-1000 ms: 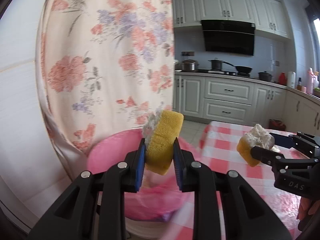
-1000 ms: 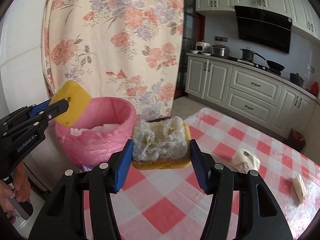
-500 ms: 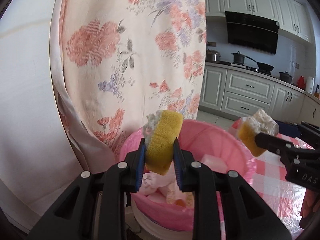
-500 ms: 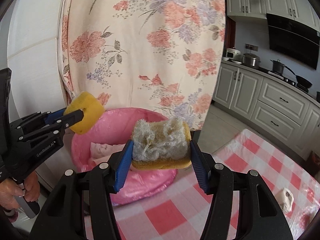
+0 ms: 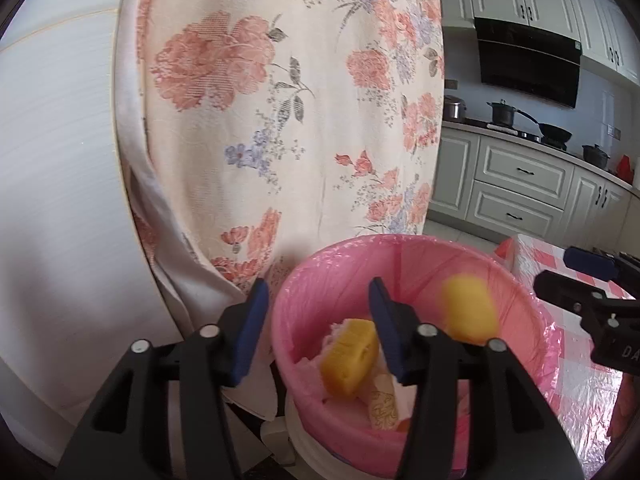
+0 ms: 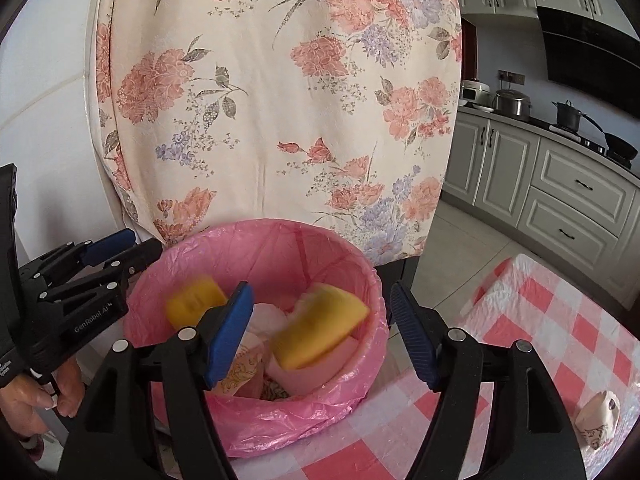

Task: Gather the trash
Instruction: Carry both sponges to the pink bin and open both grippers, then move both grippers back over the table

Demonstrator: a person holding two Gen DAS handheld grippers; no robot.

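Two yellow sponges drop into a pink-lined trash bin (image 6: 352,276) as both hand-held grippers hang over its mouth with jaws opening. In the right wrist view, the right hand-held gripper (image 6: 320,332) stands with its blue pads apart and nothing pressed between them; the larger sponge (image 6: 320,332) lies tilted below, inside the bin, clear of both pads. The left hand-held gripper (image 6: 120,248) reaches in from the left edge over the bin's rim, its black body printed "GenRobot.AI" in white, with a person's hand (image 6: 36,396) gripping its handle at the lower left. A second sponge (image 6: 194,300), blurred, sits just inside the rim beside the left gripper's tips.

From the left wrist view, the left hand-held gripper (image 5: 316,324) also shows its blue pads spread with nothing gripped; one sponge (image 5: 350,356) rests among pale crumpled waste in the bin (image 5: 400,256), partly behind the right-side finger, and the other sponge (image 5: 470,310) shows as a yellow blur against the far liner. The right hand-held gripper (image 5: 576,276) enters from the right edge, the letters "DA" readable on its body, the rest cut off.

The bin stands against the edge of a surface (image 6: 540,320) covered in a red-and-white checked cloth, where a crumpled paper scrap (image 6: 598,420) lies near the lower right. A floral curtain (image 6: 280,100) hangs behind, and kitchen cabinets (image 6: 560,184) with pots on the stove fill the right background.
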